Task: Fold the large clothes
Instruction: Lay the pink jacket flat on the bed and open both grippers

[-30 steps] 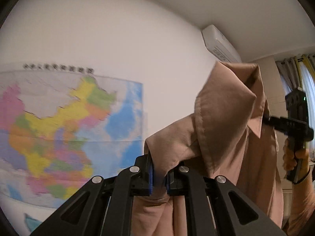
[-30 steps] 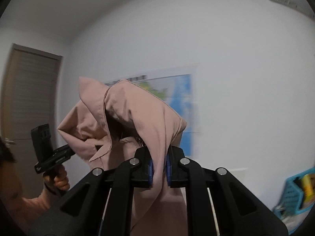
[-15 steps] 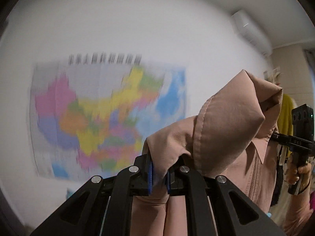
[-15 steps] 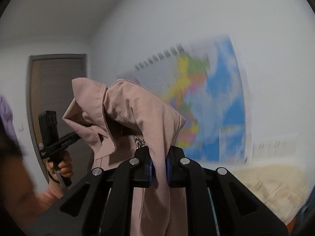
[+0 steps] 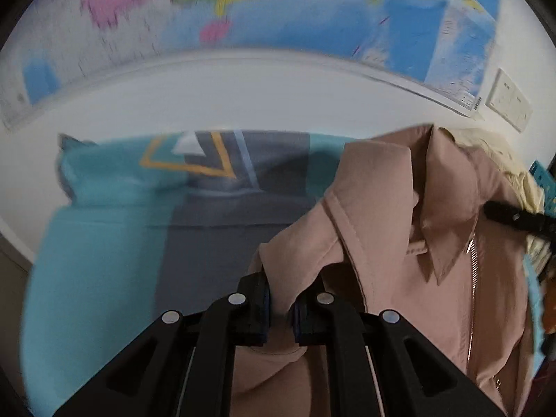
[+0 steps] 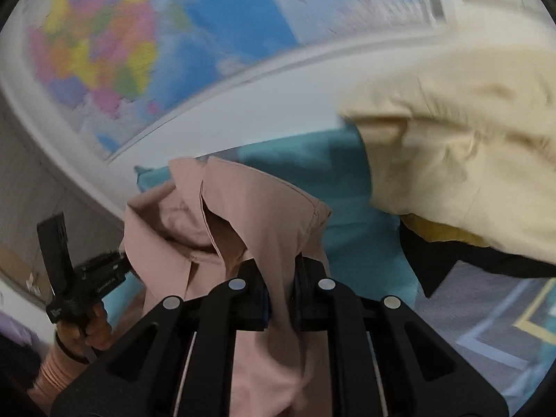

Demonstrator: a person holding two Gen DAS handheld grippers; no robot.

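A dusty-pink zip jacket (image 5: pixel 389 222) with a pointed collar hangs between my two grippers over a bed. My left gripper (image 5: pixel 280 304) is shut on a fold of its fabric at one shoulder. My right gripper (image 6: pixel 280 299) is shut on the other shoulder; the jacket (image 6: pixel 264 215) drapes over its fingers. The right gripper's tip also shows in the left wrist view (image 5: pixel 514 217), and the left gripper in the right wrist view (image 6: pixel 87 278), held by a hand. Both views are motion-blurred.
A bed with a teal and grey cover (image 5: pixel 114 250) lies below, with a matching pillow (image 5: pixel 194 160) at the wall. A cream garment pile (image 6: pixel 458 139) sits on the bed to the right. A coloured wall map (image 5: pixel 278 3) hangs above.
Both grippers have swung down from facing the wall and ceiling to facing the bed, carrying the jacket downward with them. Both stay shut on the jacket.
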